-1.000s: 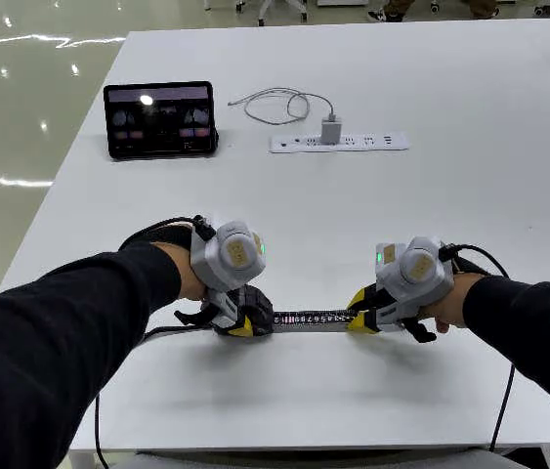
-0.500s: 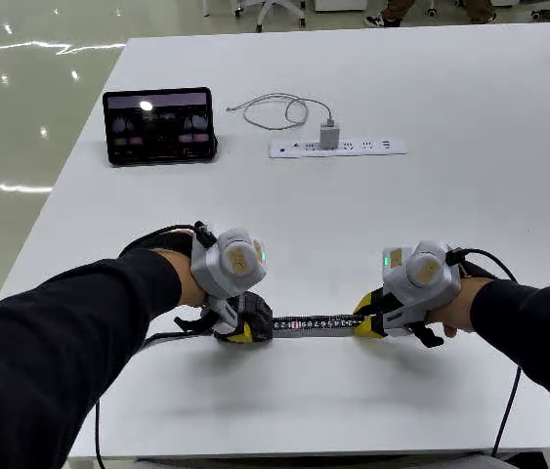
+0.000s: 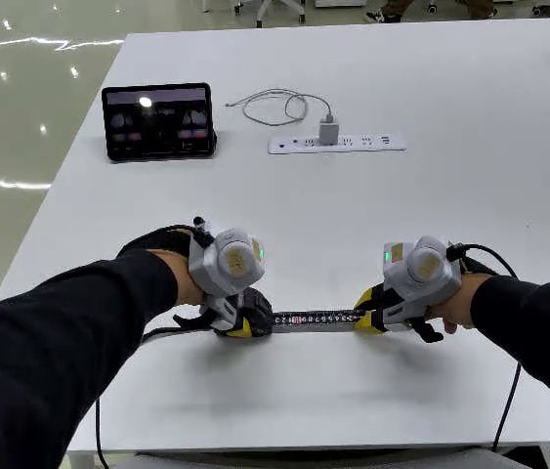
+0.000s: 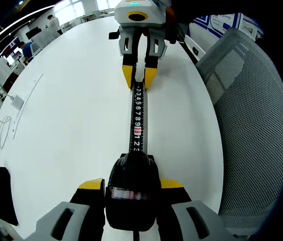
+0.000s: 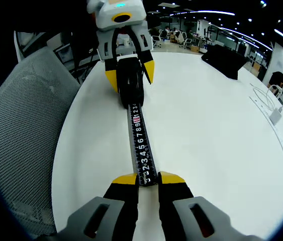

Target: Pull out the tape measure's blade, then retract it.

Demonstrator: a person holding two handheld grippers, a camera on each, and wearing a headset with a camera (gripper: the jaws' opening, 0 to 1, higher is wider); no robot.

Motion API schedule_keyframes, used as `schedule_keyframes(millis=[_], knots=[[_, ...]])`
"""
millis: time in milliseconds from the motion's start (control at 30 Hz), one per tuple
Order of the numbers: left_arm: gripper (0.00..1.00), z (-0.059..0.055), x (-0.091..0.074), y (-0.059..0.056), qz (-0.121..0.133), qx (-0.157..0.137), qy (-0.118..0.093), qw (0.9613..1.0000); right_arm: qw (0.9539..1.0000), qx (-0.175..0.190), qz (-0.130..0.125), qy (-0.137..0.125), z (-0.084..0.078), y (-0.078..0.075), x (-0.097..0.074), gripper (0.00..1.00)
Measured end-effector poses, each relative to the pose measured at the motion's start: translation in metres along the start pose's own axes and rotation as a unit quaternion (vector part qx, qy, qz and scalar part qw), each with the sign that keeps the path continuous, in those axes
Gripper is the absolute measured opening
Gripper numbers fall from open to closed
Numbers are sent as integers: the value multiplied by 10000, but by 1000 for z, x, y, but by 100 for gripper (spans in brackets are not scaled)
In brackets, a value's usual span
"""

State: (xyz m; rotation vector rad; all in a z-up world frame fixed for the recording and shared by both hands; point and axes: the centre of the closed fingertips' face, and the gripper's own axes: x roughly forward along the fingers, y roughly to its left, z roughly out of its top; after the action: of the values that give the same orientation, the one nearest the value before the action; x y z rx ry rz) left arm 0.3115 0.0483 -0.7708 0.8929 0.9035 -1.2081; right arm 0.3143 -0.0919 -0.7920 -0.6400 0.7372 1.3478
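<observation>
Tape measure (image 4: 131, 188) position: the black case rests on the white table (image 3: 401, 78) near the front edge, in front of the person. The left gripper (image 4: 131, 184) is clamped on the case, one yellow-tipped jaw against each flank. The blade (image 5: 141, 145) runs flat along the table from the case mouth to the right gripper (image 5: 149, 178), whose jaws are closed on the blade's free end. Both grippers sit low on the table, the stretch of blade spanning the gap between them. Task status, as a judgement: the pull-out step is under way or near completion, since a short run of printed graduations lies exposed outside the case; the retraction step remains to be done. The frames alone do not establish whether further extension is intended. Retraction will require the right gripper to guide the end back toward the case mouth while the left gripper keeps the case fixed. Items not determinable: the end hook is hidden between the right jaws; any lock or brake control on the case cannot be made out; the label on the case's rear face is blurred in the left gripper view. A tablet (image 3: 159, 120) and a power strip (image 3: 338, 143) lie well apart from the work, toward the far side of the table.
</observation>
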Motion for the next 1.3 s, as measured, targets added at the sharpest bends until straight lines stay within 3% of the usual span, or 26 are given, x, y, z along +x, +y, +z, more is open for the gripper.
schedule_keyframes(millis=[233,633,1300], knots=[[34,-1,-2,0,-28,121,40,9999,10000,14,-4,10,0,0,0,10],[33,-1,-2,2,-165,-34,22,9999,10000,-11,-45,11,-1,-2,-1,10],[33,-1,-1,0,-110,5,106,9999,10000,-17,-54,41,-6,-1,-6,10]])
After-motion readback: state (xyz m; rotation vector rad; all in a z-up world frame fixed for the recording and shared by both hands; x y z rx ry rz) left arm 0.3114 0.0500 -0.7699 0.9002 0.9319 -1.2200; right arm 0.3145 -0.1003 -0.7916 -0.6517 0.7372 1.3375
